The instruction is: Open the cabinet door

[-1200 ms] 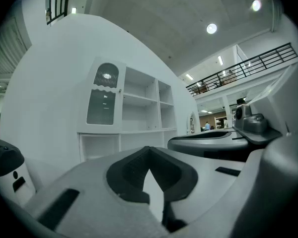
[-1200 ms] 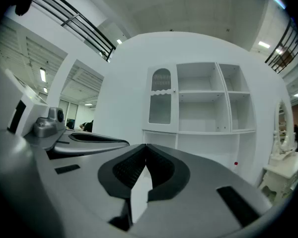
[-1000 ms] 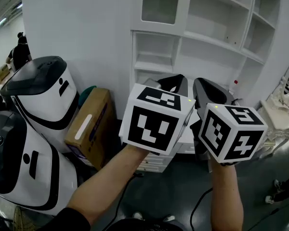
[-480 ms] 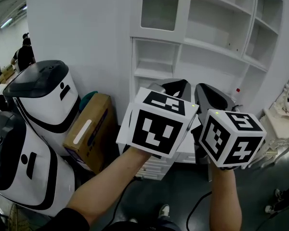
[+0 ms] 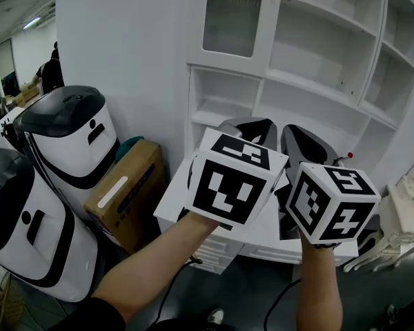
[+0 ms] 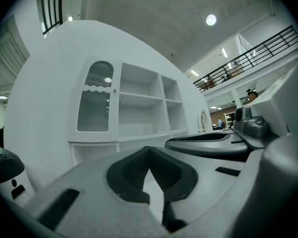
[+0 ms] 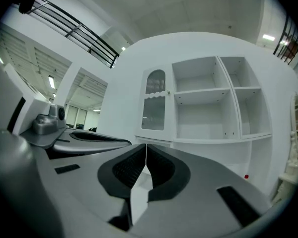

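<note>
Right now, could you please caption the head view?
Left tool and right tool, both shut, face the closed glass cabinet door.

Large indoor hall fitted out as a test or lab space. Left gripper view: concrete ceiling (image 6: pixel 154 19) with round lamps (image 6: pixel 211 19), railed upper gallery (image 6: pixel 258 53) at two o'clock. Head view: white cabinet (image 5: pixel 317 67) at one o'clock on a partition wall (image 5: pixel 124 40), bulky white machines (image 5: pixel 69 136) at nine o'clock, cardboard box (image 5: pixel 124 192) beside them, dark floor (image 5: pixel 255 288) at six.
</note>
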The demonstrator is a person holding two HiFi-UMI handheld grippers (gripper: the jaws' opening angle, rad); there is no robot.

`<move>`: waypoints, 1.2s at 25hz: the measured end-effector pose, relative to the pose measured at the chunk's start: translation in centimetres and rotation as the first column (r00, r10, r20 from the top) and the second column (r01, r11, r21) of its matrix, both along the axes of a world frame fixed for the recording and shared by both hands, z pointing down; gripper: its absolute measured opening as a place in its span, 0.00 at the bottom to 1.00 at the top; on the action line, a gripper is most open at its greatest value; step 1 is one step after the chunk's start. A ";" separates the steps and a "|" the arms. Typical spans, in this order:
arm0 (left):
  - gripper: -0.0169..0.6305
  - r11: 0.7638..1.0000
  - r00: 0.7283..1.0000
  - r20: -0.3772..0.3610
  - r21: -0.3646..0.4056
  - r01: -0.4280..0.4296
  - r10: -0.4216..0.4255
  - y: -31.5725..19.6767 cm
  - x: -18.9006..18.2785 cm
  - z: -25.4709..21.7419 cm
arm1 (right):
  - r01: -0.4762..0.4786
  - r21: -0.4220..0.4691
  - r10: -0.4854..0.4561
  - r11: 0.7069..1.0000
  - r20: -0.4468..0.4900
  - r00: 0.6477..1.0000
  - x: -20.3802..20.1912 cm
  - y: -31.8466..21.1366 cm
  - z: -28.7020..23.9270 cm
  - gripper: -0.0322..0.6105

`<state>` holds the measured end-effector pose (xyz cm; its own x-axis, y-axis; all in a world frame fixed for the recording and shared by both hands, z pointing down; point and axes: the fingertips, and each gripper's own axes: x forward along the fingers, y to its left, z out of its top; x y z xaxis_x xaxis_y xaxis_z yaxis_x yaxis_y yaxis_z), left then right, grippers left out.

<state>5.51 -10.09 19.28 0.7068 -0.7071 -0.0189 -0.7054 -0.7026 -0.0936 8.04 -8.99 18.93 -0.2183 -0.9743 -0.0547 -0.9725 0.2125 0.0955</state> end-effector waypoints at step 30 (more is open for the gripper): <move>0.03 0.979 0.979 0.000 0.003 0.203 -0.203 -11.2 5.7 -1.0 | 0.217 0.006 -0.217 0.976 -0.009 0.976 5.8 -11.1 -0.9 0.08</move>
